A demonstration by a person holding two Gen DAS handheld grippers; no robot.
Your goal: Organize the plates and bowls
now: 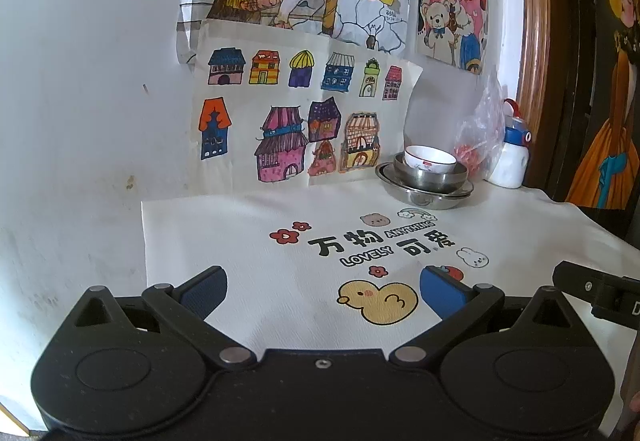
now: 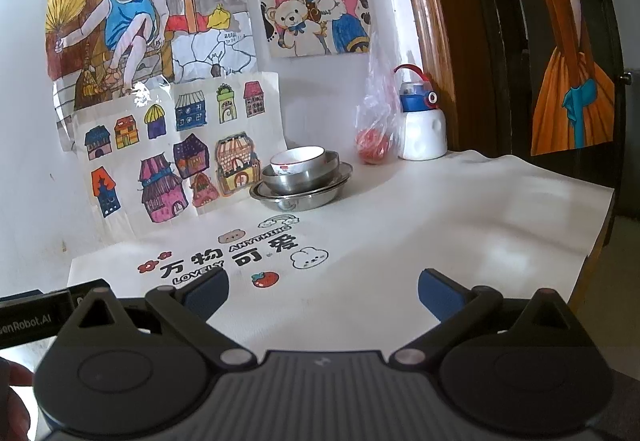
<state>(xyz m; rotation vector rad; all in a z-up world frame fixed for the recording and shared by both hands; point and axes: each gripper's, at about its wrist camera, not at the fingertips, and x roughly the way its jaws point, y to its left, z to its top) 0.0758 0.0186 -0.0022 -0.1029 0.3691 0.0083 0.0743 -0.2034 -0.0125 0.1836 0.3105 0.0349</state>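
White plastered wall (image 1: 80, 61), scuffed low down. Taped to it: children's coloured drawings, among them a sheet of houses (image 2: 176, 145). Table under a white printed cloth (image 2: 400, 241) with cartoon animals and lettering. Wooden door frame (image 2: 432, 41) at right, then a dark door (image 2: 520, 41) bearing a painted figure. Soft daylight.

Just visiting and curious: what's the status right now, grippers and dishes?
Left gripper open, empty. Right gripper open, empty. White bowl tilted in steel bowl on steel plate, far side of tablecloth. Path clear.
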